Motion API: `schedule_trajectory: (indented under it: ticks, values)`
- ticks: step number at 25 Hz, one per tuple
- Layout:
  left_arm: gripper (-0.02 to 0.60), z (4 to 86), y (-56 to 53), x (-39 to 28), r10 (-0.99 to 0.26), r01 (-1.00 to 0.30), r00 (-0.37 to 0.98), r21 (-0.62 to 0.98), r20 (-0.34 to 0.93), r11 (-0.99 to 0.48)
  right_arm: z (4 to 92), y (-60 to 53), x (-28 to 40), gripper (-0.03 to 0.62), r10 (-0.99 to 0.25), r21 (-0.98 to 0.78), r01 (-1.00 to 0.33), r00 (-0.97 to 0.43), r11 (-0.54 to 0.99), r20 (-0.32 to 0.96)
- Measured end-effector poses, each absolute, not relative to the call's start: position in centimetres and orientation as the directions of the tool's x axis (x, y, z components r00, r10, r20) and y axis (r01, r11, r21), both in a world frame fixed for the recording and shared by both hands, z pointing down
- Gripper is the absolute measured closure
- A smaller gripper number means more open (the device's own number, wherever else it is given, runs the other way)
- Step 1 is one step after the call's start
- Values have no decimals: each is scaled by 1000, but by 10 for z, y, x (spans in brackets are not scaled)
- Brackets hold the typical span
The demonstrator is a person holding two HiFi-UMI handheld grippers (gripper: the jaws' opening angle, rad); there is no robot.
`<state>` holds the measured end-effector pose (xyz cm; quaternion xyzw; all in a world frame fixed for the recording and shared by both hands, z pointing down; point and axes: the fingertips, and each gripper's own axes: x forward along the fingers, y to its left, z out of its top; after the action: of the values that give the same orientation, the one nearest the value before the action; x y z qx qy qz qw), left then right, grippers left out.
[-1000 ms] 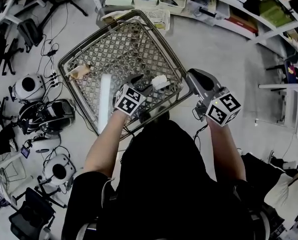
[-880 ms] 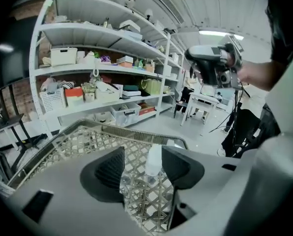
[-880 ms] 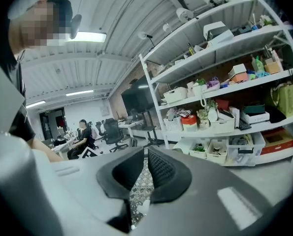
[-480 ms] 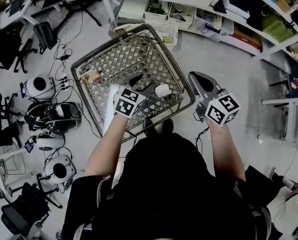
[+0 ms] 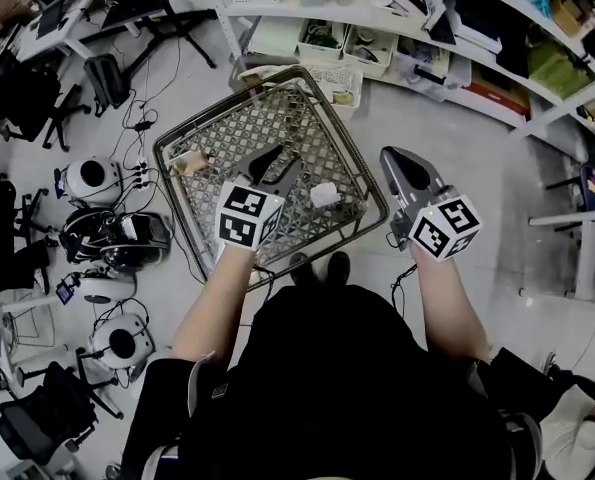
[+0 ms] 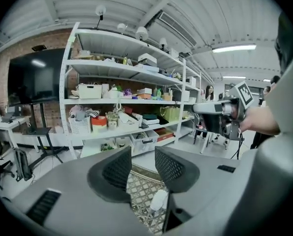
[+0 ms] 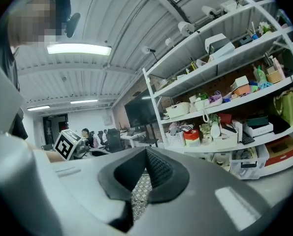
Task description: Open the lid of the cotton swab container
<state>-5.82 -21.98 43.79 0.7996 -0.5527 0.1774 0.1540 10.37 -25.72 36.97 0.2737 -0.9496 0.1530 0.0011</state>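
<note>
Container (image 5: 324, 195) inside mesh cart (image 5: 232, 133)

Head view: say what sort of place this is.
Probably a robotics lab or workshop: white shelving stacked with bins, loose cables and round white devices on the floor, and a wire-mesh cart in the middle.

Counter (image 5: 237, 133): grey metal, open diamond lattice.
Cotton swab container (image 5: 324, 194): white.
Left gripper (image 5: 277, 165): grey shell; its cube has black-and-white square markers.
Right gripper (image 5: 391, 155): same grey shell, same black-and-white marker cube.
Jaws: black pads with a fine dimpled grid.
Floor (image 5: 457, 148): pale grey.
Shelving (image 6: 126, 101): white.
Tub (image 6: 99, 122) on shelving: red and white.
Person's top (image 5: 347, 388): black.
</note>
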Motion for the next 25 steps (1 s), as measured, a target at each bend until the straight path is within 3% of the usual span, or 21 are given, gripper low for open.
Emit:
schedule_trajectory:
  ticks: [8, 15, 25]
  values:
    - [493, 394, -219, -73, -905, -969, 240, 33, 352, -244, 337, -266, 126, 585, -550, -294, -520, -835, 802, -23]
    - [546, 370, -222, -75, -948, -985, 173, 26, 267, -172, 323, -267, 120, 585, -557, -218, -542, -830, 812, -12]
    - [568, 377, -216, -64, -946, -985, 169, 24, 275, -169, 329, -261, 112, 586, -530, -201, -521, -848, 830, 9]
